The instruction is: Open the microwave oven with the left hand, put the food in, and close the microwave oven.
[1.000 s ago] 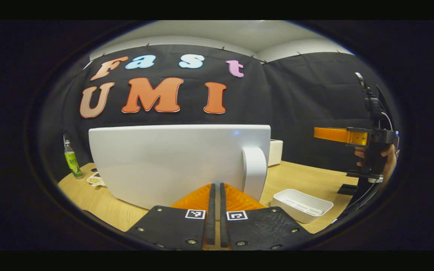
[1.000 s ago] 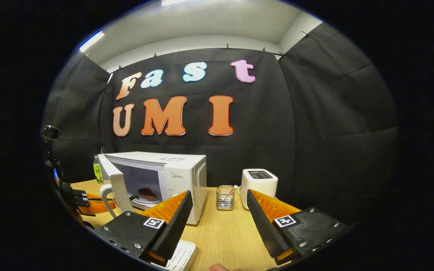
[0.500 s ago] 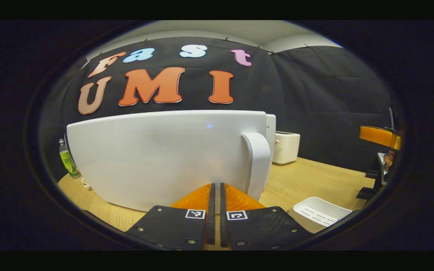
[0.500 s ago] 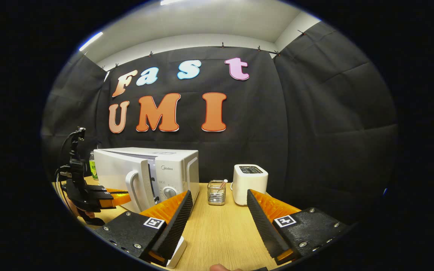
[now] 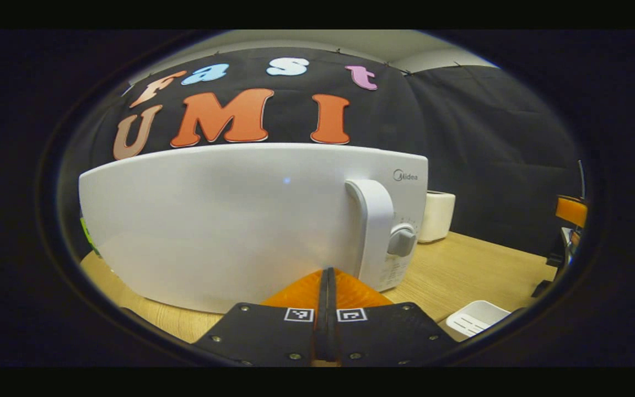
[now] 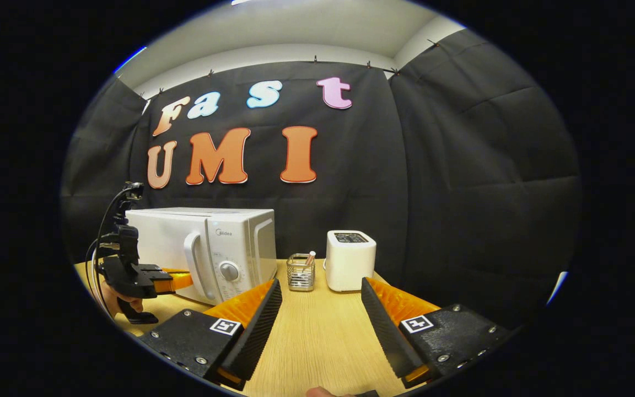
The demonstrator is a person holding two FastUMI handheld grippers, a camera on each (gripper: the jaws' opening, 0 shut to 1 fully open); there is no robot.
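The microwave oven point(image 6: 207, 251) at the left of the right gripper view is now sitting with its glossy white door shut, where a second ago it was standing ajar. The left gripper point(image 5: 326, 275), fingers pressed together, is pushing against the door beside the curved handle point(image 5: 375, 231). The right gripper point(image 6: 320, 309) is hovering spread over the wood-grain table point(image 6: 323, 336).

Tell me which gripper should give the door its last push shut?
Left. The left gripper, fingers together, is already up against the microwave door beside the handle. The right gripper hangs open over the table, farther off.
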